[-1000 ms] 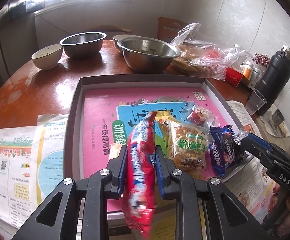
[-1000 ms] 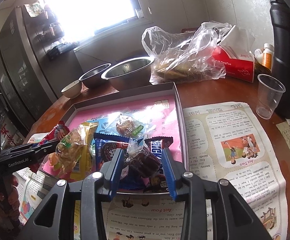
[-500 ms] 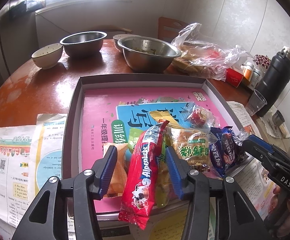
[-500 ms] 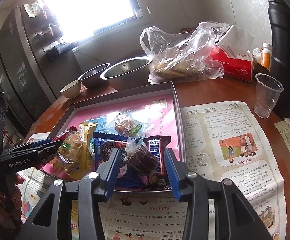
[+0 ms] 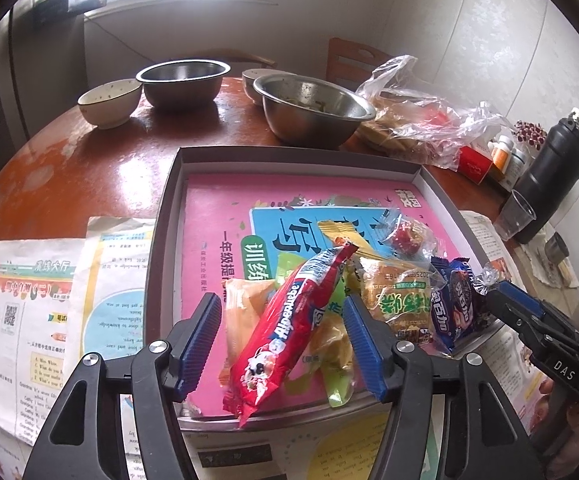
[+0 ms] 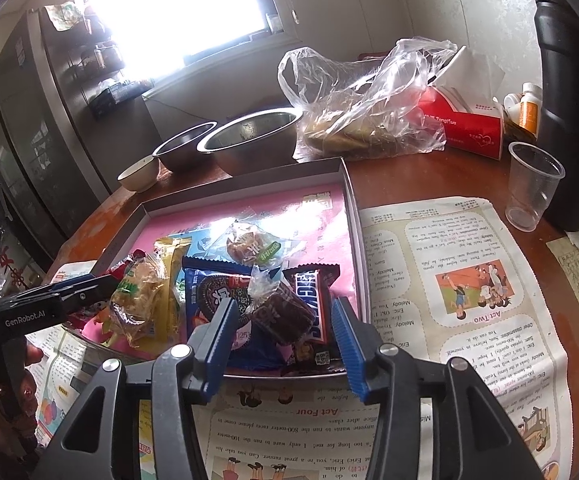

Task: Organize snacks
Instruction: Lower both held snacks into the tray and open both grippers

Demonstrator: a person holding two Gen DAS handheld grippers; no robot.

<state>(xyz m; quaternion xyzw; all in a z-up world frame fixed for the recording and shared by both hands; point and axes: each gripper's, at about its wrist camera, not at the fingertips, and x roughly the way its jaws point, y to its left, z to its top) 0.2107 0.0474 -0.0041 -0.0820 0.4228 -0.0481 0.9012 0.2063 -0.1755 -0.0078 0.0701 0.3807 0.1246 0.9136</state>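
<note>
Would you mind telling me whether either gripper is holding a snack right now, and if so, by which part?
Nothing is held. The left gripper is open around the red Alpenliebe pack, and the right gripper is open around the brown wrapped cake; both snacks lie in the tray.

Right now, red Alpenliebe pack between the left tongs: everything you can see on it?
The Alpenliebe pack is a long, glossy red plastic tube wrapper with white lettering, a blue-white band near its far end and a cartoon print near its crimped near end. It lies diagonally in the grey tray, near end overhanging the front rim, far end pointing up-right. It rests across an orange packet and yellow-green wrappers. The left tongs stand open on either side; the blue pads do not touch it.
</note>
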